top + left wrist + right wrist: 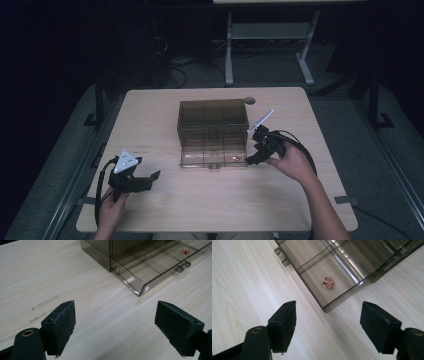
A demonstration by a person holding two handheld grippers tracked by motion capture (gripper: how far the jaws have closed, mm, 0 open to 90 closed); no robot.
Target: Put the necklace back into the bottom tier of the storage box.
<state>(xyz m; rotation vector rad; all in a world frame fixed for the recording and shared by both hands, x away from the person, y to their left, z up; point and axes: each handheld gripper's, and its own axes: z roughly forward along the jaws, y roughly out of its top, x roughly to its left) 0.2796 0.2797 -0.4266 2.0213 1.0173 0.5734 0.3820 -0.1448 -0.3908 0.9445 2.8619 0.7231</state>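
Right hand-held gripper (328, 323) hangs spread and empty beside the drawer (342, 272), so nudge its front squarely to avoid jolting the pink bead (328, 282) inside.

Both grippers black, left gripper (150, 177) and right gripper (251, 159) each topped by grey three-cornered plate, trailing black cable, textured square pads (62, 325), brass-ringed screw holes; forearms bare.

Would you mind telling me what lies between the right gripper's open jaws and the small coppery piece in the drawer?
In the right gripper view, bare wood of the table, then the smoky clear plastic drawer's front wall, separate the right gripper from the small coppery piece.
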